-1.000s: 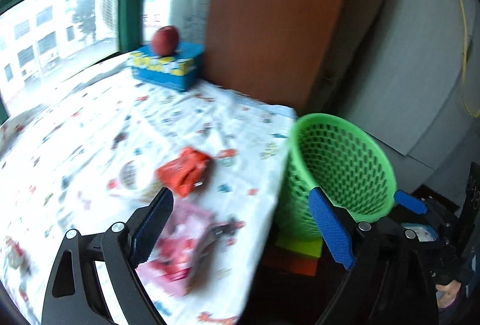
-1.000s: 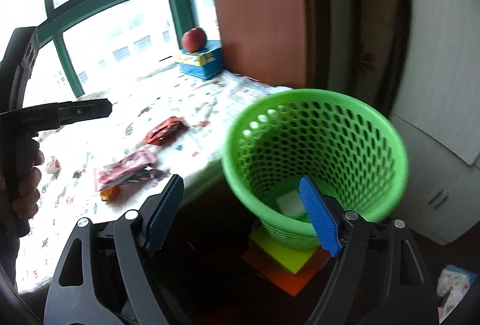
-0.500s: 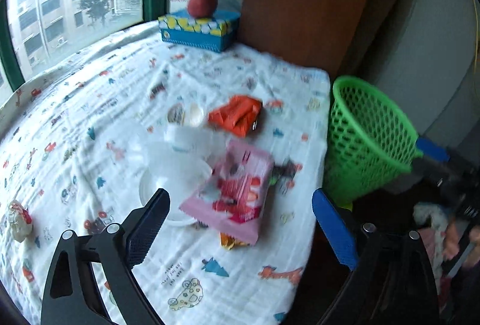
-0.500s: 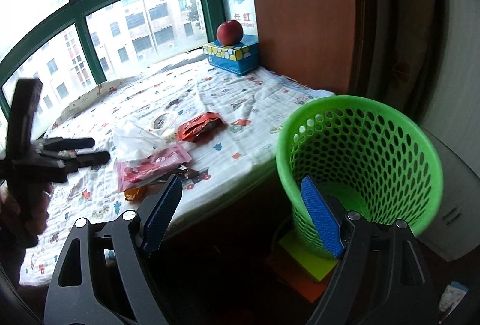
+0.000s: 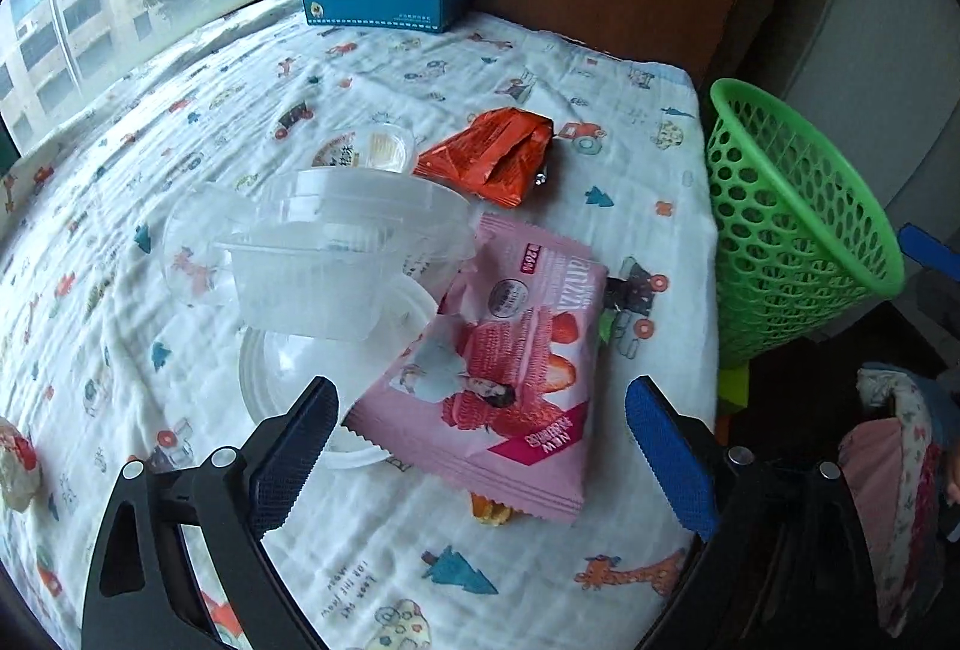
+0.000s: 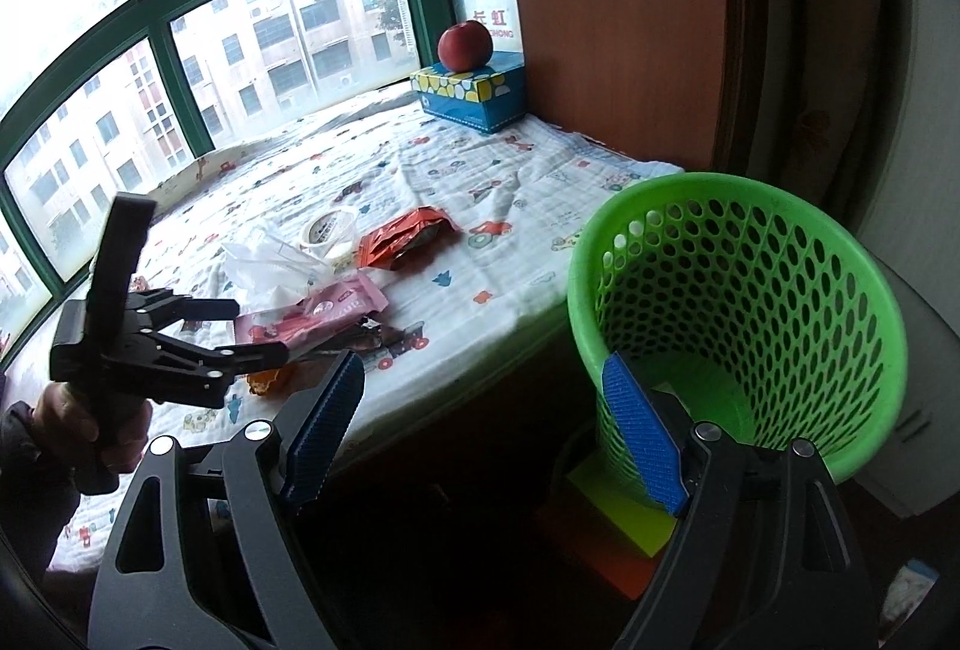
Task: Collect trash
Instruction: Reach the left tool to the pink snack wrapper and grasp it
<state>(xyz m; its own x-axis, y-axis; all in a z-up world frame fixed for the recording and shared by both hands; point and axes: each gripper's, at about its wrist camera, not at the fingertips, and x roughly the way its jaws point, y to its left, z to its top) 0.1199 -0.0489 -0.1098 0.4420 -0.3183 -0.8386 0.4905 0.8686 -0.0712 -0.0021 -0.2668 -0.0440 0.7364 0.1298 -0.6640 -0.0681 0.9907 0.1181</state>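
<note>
While both tongs gape (empty), clear tub (image 5: 336,260) overlaps pink wrapper (image 5: 504,368), green basket (image 6: 744,314) beside

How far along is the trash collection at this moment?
Barely begun. The green basket shows no wrappers in its visible part. The open left gripper hovers over the pink wrapper; the right gripper is empty. The orange wrapper and clear containers remain on the blanket.

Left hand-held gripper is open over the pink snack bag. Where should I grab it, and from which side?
Take the pink snack bag by its near sealed edge, coming down from above with the left hand-held gripper. That edge lies flat and free on the cloth, while the far end leans on the clear plastic tub.
</note>
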